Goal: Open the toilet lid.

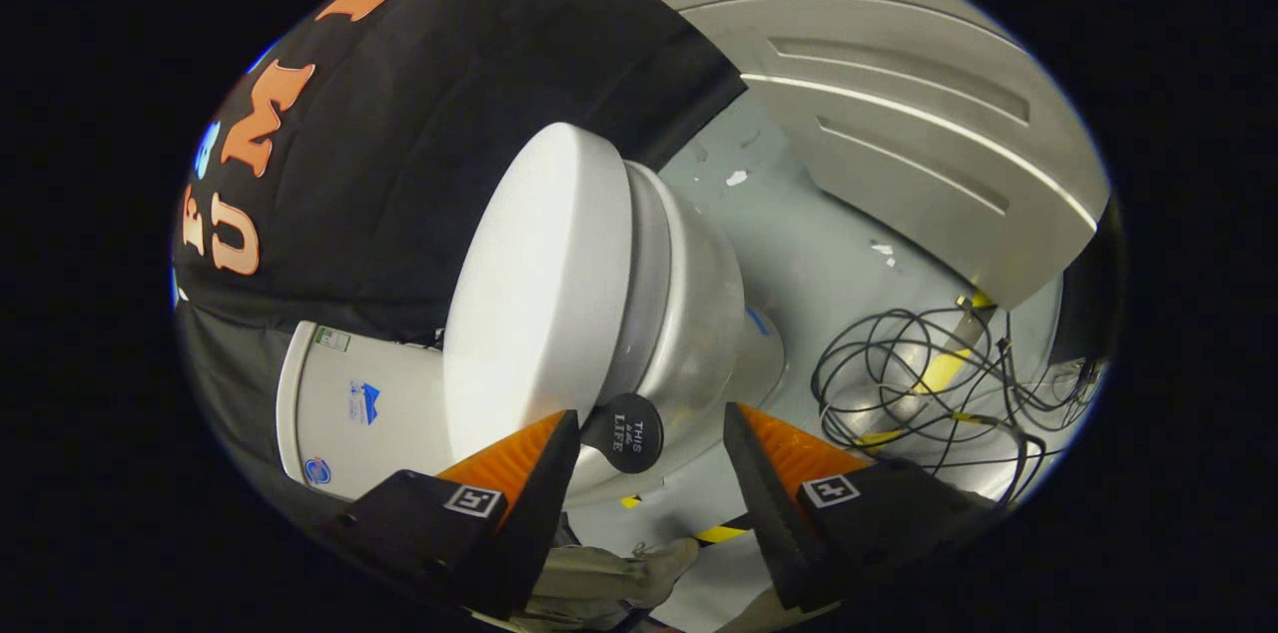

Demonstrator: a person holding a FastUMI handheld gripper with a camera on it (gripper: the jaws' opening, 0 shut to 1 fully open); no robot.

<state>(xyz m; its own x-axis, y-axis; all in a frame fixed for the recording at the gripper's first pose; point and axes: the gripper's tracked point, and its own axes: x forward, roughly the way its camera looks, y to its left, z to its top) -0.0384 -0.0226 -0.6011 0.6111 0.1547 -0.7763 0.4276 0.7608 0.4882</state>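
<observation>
A pale grey floor (pixel 799 254) runs beyond the toilet (pixel 689 333), a ribbed grey panel (pixel 899 104) behind it. The toilet lid (pixel 539 284) lies closed just ahead of the hand-held gripper (pixel 649 458), whose fingers stand apart and empty. The lid looks rigid, smooth, likely slippery and hinged; the round black knob (pixel 624 431) between the fingers seems the best hold. Tangled cables (pixel 929 383) lie nearby, clear of the lid.

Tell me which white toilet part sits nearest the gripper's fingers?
The lid, closed over the bowl; the tank lies beyond. The gripper is open.
</observation>
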